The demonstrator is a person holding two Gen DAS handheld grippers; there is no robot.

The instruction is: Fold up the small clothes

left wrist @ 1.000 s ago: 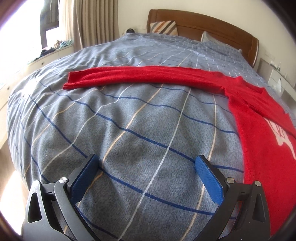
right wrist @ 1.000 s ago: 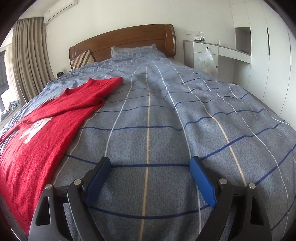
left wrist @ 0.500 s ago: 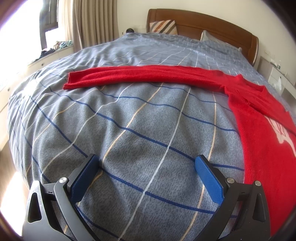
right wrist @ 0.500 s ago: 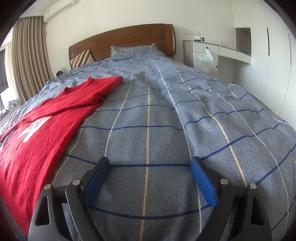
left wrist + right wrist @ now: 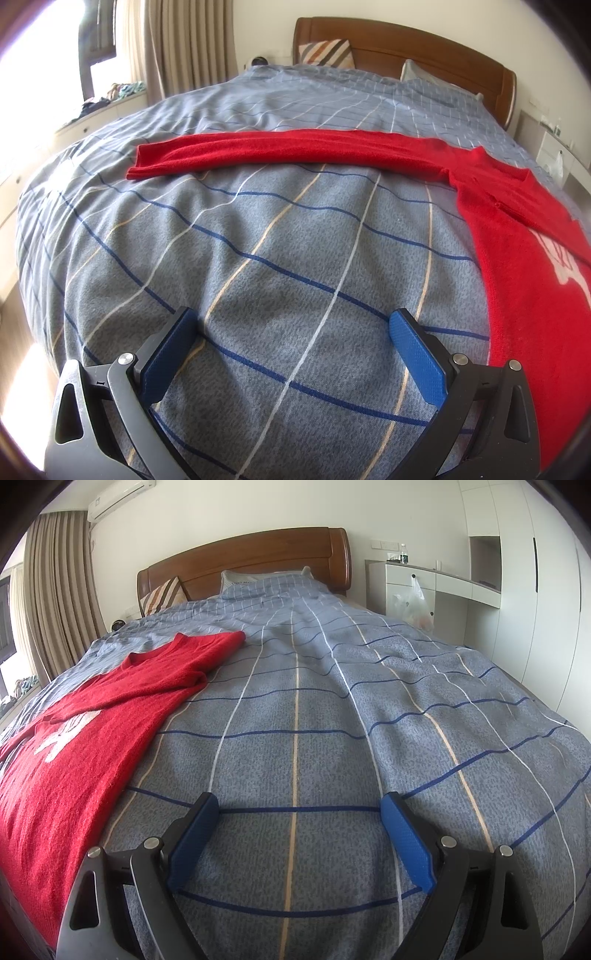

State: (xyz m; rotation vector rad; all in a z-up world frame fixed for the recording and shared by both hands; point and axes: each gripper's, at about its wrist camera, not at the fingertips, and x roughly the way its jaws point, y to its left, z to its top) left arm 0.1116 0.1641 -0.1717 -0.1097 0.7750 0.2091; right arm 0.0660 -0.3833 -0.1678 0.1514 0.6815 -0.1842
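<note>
Flat on the bed lies a red knitted sweater [image 5: 517, 266], spread face up on the grey-blue checked duvet [image 5: 280, 236]. Its body is seen at the right edge of the left wrist view and at the left edge of the right wrist view [image 5: 74, 760]. 1 long sleeve [image 5: 280, 155] is stretched straight out across the bed, its cuff toward the window side. The other sleeve [image 5: 207, 653] is laid toward the headboard. A white motif [image 5: 62, 734] is knitted on the chest; whether it is lettering or a figure cannot be told, and nothing on it can be read.

The left hand-held gripper [image 5: 291, 332] is held over bare duvet beside the sweater's side edge, its blue pads [image 5: 417, 358] set wide apart with nothing between them. The right hand-held gripper [image 5: 299, 816] is likewise spread wide over bare duvet on the sweater's other side, with only bedding between its blue pads [image 5: 406, 842]. The sweater is touched by neither.

Farther out, a wooden headboard [image 5: 258, 557] is seen with a striped cushion [image 5: 162, 594] and a pillow [image 5: 243, 578] against it. Beige curtains [image 5: 55, 590] hang by the window, and an air conditioner [image 5: 122, 494] is mounted high on the wall. A white plastic bag [image 5: 413, 602] hangs from a white cabinet [image 5: 417, 579], on which a bottle [image 5: 403, 552] stands; its label is too small to read.
</note>
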